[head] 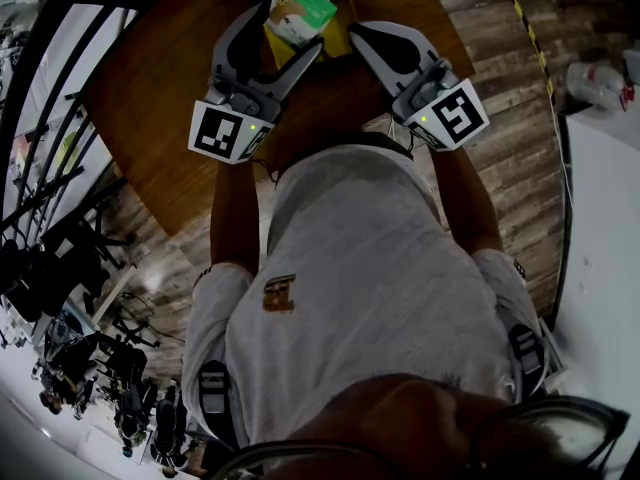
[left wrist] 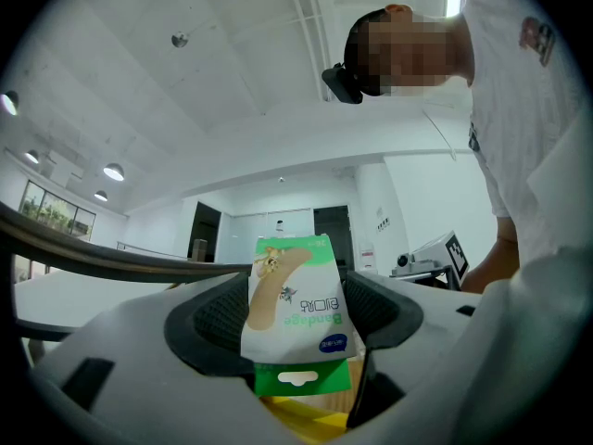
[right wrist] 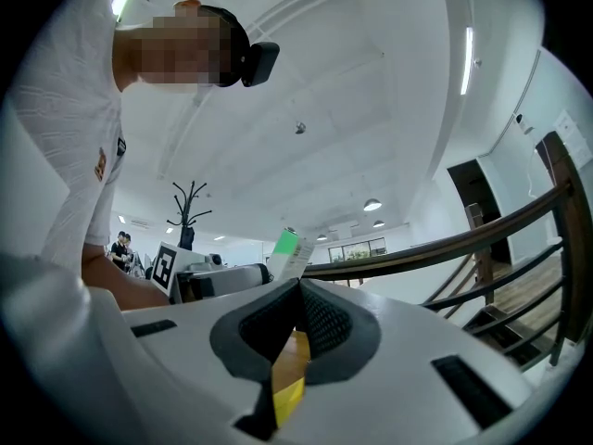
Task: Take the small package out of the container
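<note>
The yellow container is mostly hidden behind both claws and only slivers show. The left claw pinches the small package, green and white with a bandage picture, raised above the container. The right claw is pressed together on the container's edge, over the wooden surface.

Reads as an open-plan office or lab hall rather than a home. Brown wooden desk on a wood-plank floor. Left of the desk, a curved black railing and a heap of black tripods and stands. Right of it, a white counter. Overhead, a white ceiling with round lamps and strip lights. Well apart from the desk, a coat stand and distant people.
</note>
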Demonstrator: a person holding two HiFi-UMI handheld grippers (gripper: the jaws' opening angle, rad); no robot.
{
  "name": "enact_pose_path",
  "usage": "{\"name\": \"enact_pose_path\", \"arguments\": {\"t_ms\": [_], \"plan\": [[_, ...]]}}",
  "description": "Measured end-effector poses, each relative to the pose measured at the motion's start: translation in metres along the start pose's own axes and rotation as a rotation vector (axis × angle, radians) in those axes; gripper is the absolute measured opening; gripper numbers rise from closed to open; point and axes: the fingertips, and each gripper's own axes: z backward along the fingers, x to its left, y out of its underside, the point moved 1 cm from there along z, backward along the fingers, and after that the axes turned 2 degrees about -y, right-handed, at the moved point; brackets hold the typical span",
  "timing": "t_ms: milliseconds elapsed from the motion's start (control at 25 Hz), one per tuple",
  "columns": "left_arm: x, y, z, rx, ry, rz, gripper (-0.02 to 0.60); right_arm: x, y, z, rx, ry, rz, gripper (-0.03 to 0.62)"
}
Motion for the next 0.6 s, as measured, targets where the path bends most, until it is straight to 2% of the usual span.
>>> {"name": "enact_pose_path", "arguments": {"t_ms": [600], "plan": [[-0.0005,-0.0018,0.0035,-0.017,-0.001,-0.002,0.356,0.0057,-0.0027,-0.0037,-0.024,-0.001,0.012,0.031]]}}
